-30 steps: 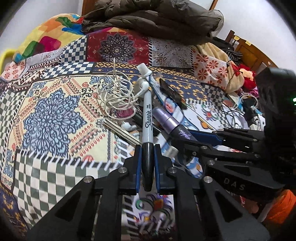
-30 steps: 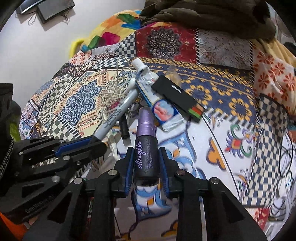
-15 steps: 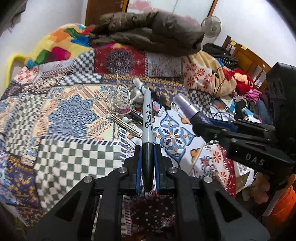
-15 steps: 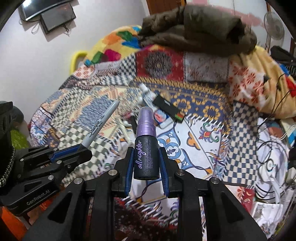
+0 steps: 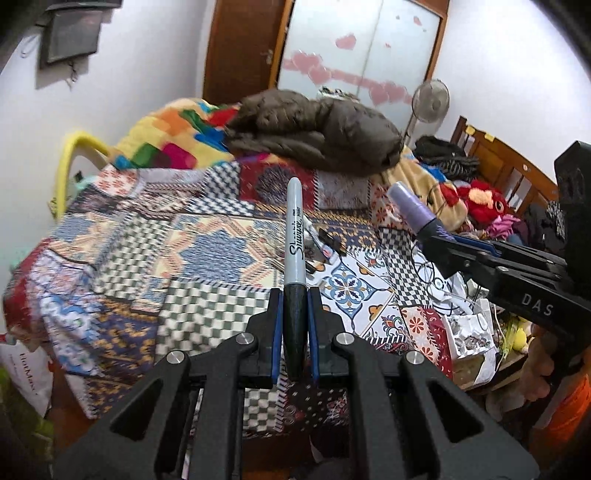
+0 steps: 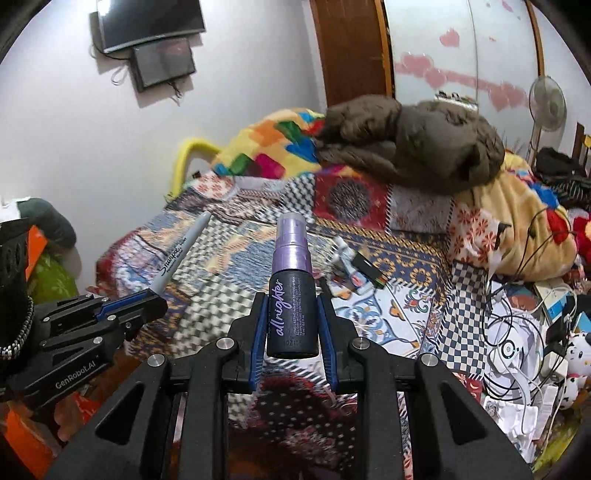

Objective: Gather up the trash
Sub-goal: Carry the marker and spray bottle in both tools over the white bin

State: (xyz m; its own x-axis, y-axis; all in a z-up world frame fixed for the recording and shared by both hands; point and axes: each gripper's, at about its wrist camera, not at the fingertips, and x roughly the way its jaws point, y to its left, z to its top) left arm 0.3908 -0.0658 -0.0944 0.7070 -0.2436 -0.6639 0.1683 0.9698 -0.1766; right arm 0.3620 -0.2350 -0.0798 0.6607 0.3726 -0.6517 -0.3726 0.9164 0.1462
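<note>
Two grips | left hand-held gripper clamps marker | right hand-held gripper clamps spray bottle

My two views are evenly and fairly brightly lit, with soft shadows under the wall screen. The patchwork bedspread smears with motion blur, worst at near left. Fisheye curvature bends the door frame, and the corners go black.

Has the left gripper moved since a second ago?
Yes. The left gripper, shut on the Sharpie marker, has pulled up and back from the patchwork bedspread; the bedspread looks smaller and the wardrobe now shows.
</note>
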